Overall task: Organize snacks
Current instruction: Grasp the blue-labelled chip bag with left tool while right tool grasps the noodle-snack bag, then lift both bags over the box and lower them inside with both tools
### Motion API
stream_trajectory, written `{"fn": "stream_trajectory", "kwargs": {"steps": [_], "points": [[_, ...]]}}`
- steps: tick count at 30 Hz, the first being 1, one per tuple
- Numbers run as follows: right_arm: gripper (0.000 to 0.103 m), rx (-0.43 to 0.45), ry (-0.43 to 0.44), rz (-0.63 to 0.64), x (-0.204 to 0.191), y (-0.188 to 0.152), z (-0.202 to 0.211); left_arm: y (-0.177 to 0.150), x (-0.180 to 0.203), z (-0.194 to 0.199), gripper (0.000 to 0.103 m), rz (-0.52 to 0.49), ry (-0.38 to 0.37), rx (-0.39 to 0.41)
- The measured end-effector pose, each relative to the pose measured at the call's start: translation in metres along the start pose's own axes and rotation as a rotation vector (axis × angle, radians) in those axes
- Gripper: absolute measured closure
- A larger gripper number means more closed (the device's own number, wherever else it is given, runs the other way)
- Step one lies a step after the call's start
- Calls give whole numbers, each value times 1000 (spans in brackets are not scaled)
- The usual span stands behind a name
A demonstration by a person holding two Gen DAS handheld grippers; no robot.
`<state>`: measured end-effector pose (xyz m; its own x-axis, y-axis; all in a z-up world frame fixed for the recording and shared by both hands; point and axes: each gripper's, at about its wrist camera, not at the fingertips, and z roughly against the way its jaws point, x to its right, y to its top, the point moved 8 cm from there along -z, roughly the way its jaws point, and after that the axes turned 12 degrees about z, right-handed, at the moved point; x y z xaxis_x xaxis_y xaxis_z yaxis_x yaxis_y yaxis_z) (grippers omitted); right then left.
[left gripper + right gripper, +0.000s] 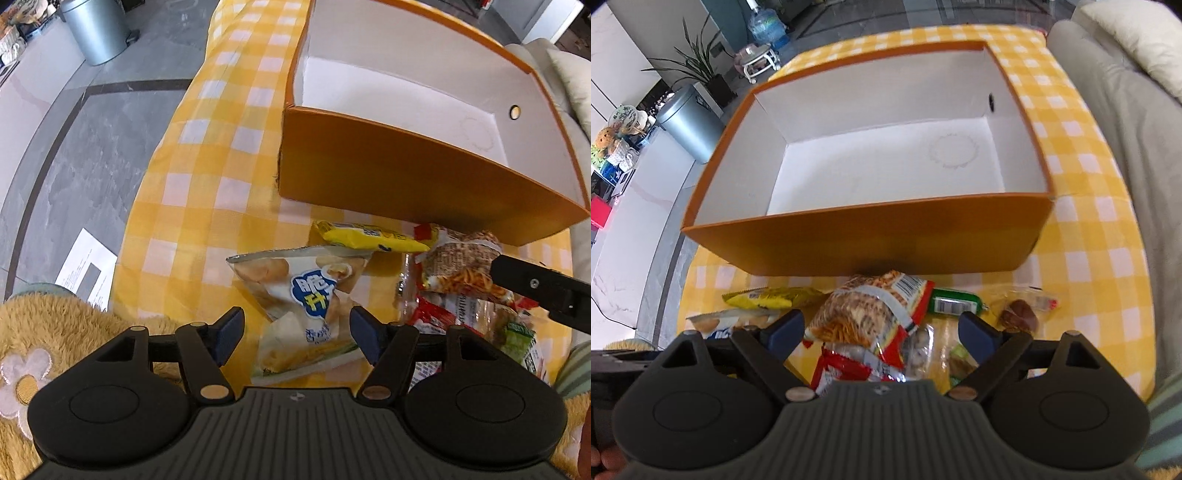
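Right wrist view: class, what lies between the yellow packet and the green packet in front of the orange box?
The red noodle snack bag lies between the yellow packet and green packet.

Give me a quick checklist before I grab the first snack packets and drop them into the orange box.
1. Orange box has room: ok, nothing lies on its white floor.
2. Left tool open: ok, fingers spread on either side of the white biscuit packet, not pressing it.
3. Right tool open: ok, fingers apart over the noodle snack packet.
4. Snacks within reach: ok, the pile lies on the checked cloth just in front of the box.
5. Single packet under the right tool: not ok, packets overlap there.
6. Tools clear of each other: cannot tell, the right tool shows close at the edge of the left view.
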<state>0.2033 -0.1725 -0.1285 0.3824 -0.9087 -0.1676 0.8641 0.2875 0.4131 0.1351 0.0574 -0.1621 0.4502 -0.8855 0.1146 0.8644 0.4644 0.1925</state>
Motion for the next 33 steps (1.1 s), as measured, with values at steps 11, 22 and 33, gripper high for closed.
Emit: {"fn": "stream_trajectory", "kwargs": {"steps": [11,22,33], "points": [[34,-103,31,-6,-4,2,-39,8,-2,-16,54,35,3,-50],[57,-100,48,11,-10,-4,-42,7,3,-13,74,15,-32,-34],[69,-43,36,60,-15,-5,-14,0,2,21,79,-16,-66,56]]}}
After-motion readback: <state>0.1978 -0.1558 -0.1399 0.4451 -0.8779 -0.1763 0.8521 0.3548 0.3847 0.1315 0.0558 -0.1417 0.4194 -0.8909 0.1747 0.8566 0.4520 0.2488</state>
